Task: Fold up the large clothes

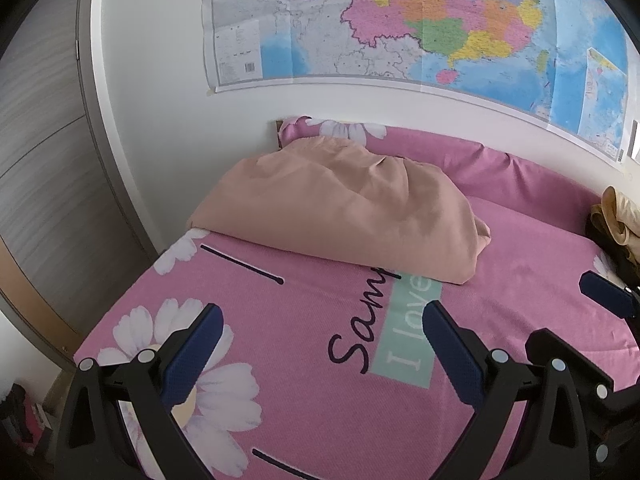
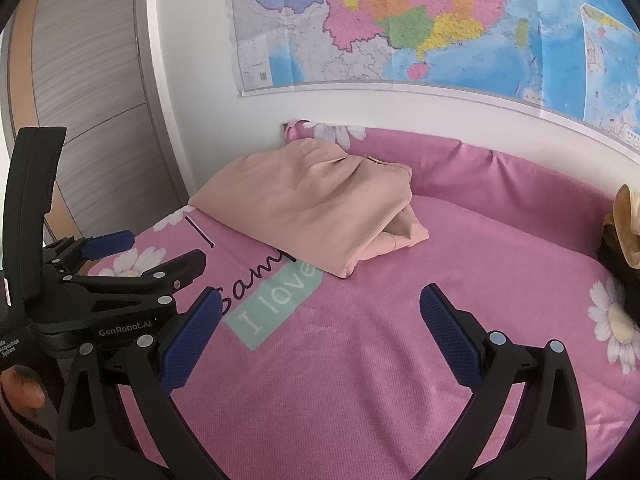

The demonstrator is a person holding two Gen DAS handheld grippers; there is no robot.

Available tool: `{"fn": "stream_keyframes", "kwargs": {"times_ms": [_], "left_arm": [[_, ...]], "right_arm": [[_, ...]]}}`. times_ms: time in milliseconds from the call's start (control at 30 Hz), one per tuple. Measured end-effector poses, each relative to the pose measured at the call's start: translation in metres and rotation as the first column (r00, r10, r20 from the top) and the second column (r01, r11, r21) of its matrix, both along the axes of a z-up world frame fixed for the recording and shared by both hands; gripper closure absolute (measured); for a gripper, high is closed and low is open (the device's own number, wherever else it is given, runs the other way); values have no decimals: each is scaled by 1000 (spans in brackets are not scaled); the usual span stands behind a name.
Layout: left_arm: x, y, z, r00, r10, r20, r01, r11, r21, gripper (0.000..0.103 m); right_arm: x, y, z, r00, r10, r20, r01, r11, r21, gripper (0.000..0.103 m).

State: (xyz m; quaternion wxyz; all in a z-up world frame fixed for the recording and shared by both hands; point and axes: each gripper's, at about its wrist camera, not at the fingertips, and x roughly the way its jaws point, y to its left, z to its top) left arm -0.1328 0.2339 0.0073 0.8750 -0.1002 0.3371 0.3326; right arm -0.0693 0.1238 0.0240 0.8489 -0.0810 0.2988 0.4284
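Both the left claw [image 1: 322,322] and right claw [image 2: 320,312] hover spread and empty over the bed [image 2: 360,380]; the folded peach garment [image 2: 308,216] lies at twelve o'clock, seemingly finished; next likely fetches the tan clothes [image 2: 628,216] at three o'clock.

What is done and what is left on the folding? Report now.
Looks done: a peach garment lies folded in a bundle on the pink bedspread. In hand: nothing; the left gripper and right gripper are open and empty above the bed. Possibly left: a tan and dark clothes pile at the right edge.
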Motion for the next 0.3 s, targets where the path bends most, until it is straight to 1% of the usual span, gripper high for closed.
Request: {"fn": "stream_keyframes", "kwargs": {"times_ms": [100,300], "left_arm": [[2,-1,-2,1000,7,-17,-7,1000,-5,6],[2,-3,-3,1000,-6,-1,6,1000,-30,6]], "right_arm": [[1,0,-1,1000,3,-3,-3,1000,1,5],[3,-4,-1,1000,-13,-11,13,1000,12,5]]}}
